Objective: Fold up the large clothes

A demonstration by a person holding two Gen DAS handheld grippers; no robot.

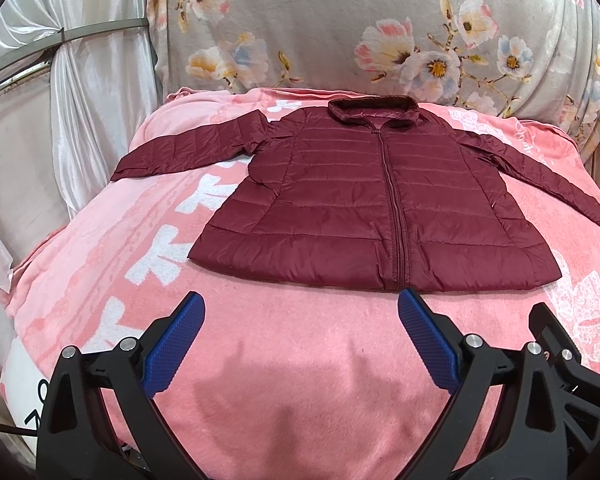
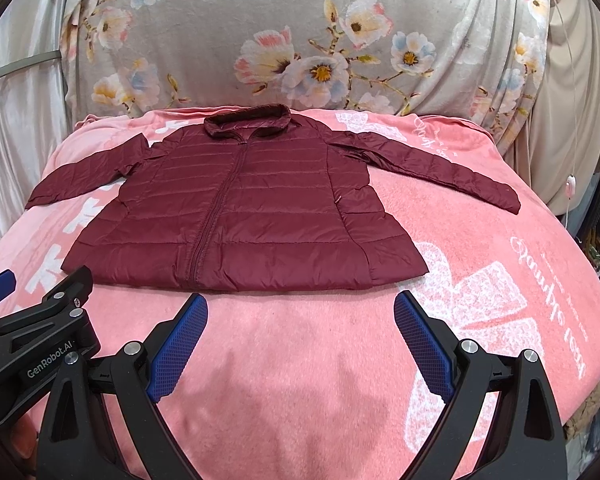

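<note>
- My left tongs (image 1: 301,312) hang spread wide over the pink blanket (image 1: 284,360), blue pads (image 1: 176,344) well apart, nothing between them.
- My right tongs (image 2: 301,312) are just as wide, empty too, over the same blanket.
- The two tongs sit side by side: the right pair shows at the right edge of the left view, the left pair at the left edge of the right view.
- Straight ahead of both lies the jacket (image 1: 364,200), dark red and quilted, flat on the blanket, front up, zip (image 1: 396,216) closed.
- Its hem (image 1: 300,270) is the nearest edge, just past my fingertips and not touching them; the collar (image 1: 372,110) is at the far end.
- Both sleeves are spread out: the left sleeve (image 1: 184,148) reaches away to the left, the right sleeve (image 2: 440,164) slants off to the right.
- From the left tongs the zip ends just before the right finger; from the right tongs it ends just before the left finger.
- Beyond the collar rises a grey flowered cloth (image 1: 340,20).
- White curtains (image 1: 80,100) hang far left.
</note>
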